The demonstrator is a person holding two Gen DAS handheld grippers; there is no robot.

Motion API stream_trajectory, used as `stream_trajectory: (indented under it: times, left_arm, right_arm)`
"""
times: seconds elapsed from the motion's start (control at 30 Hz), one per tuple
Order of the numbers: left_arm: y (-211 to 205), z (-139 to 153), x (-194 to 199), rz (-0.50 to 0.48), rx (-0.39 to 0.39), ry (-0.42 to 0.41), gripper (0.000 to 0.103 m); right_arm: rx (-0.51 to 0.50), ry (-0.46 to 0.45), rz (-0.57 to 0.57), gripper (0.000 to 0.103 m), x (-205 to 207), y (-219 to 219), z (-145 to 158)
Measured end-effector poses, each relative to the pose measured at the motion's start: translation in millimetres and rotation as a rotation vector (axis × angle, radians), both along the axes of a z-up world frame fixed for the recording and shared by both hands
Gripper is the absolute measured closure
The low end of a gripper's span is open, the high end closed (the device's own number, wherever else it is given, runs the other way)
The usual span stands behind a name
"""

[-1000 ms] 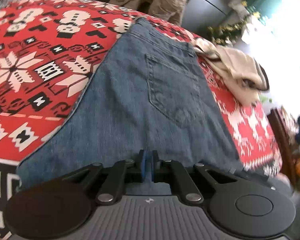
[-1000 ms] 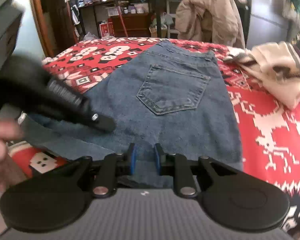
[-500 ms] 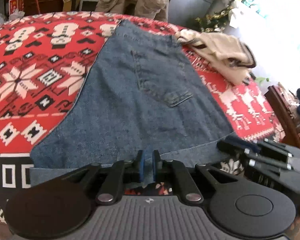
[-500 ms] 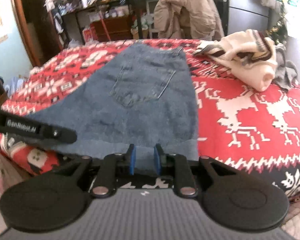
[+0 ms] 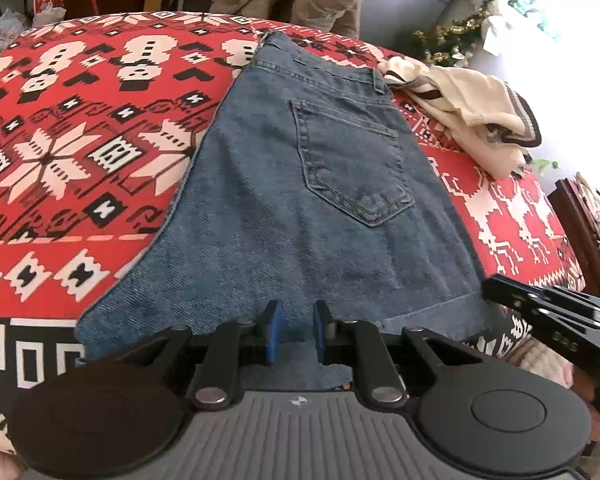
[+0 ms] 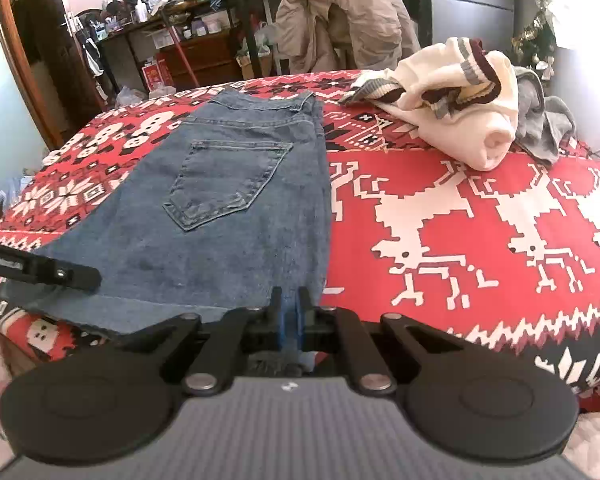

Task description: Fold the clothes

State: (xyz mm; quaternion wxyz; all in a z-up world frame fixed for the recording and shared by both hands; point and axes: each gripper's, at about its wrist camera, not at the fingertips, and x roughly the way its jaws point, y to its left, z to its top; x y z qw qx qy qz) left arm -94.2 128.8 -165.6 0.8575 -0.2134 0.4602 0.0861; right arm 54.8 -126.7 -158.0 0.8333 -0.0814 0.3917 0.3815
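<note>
Bed covered by red patterned blanket (image 6: 480,168), white reindeer and snowflake motifs. Beyond it: chair draped with tan coat (image 6: 340,16), cluttered dark wood desk (image 6: 188,40), wooden door frame (image 6: 24,80) at left. Strong daylight from window (image 5: 572,40) at right; tinsel-decorated tree (image 5: 452,40) near it.
</note>
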Motion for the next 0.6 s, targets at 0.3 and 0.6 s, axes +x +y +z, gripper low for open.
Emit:
stream_trajectory:
  times: [0.3,0.6]
  left_arm:
    - [11.0,42.7,27.2,0.042,0.181,-0.008,0.030]
    - [37.5,60.6,76.7,-0.043,0.318,-0.026,0.013]
  right_arm:
    - [0.007,-0.036,0.057,0.062,10.1,6.0,46.5]
    - [-0.038,-0.119,0.075,0.002,48.9,27.5,67.4]
